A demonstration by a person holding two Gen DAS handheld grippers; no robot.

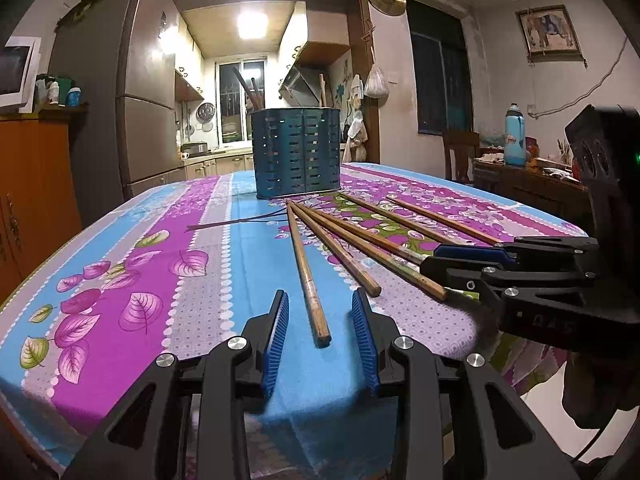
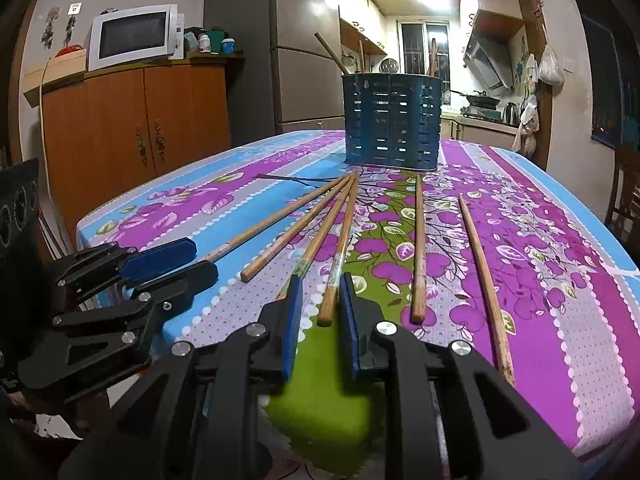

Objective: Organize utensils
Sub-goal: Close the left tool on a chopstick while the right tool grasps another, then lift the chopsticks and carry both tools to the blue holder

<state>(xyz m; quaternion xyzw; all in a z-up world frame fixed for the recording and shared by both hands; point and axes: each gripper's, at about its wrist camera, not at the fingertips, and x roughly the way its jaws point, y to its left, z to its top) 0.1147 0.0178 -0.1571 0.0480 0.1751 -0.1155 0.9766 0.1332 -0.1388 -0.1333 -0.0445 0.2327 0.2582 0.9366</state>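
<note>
— Kitchen-side room, table (image 1: 120, 240) w/ purple-and-blue leaf cloth. Blue slotted utensil holder (image 1: 297, 152) stands upright at the far end, a few chopsticks already poking out the top.

— And the loose ones?

— Six chopsticks on the cloth, fanned out from the holder's foot. Left view: left claw (image 1: 320, 338) spread, near end of the leftmost chopstick (image 1: 306, 272) lying between its blue pads, neither pad touching it. Right claw comes in side-on at the right edge there, so its gap can't be read from that cam.

— Right cam sorts that?

— Yep. Right claw (image 2: 320, 322) parted a bit, painted-end chopstick (image 2: 338, 264) w/ its tip between the pads, no pinch seen. Two more chopsticks lie apart to its right. Left claw (image 2: 184, 260) shows at the left edge. This cam also has a white microwave (image 2: 134, 36) on an orange cabinet (image 2: 132, 120); left cam has a framed picture (image 1: 548, 32) and a blue bottle (image 1: 515, 136) instead.
</note>
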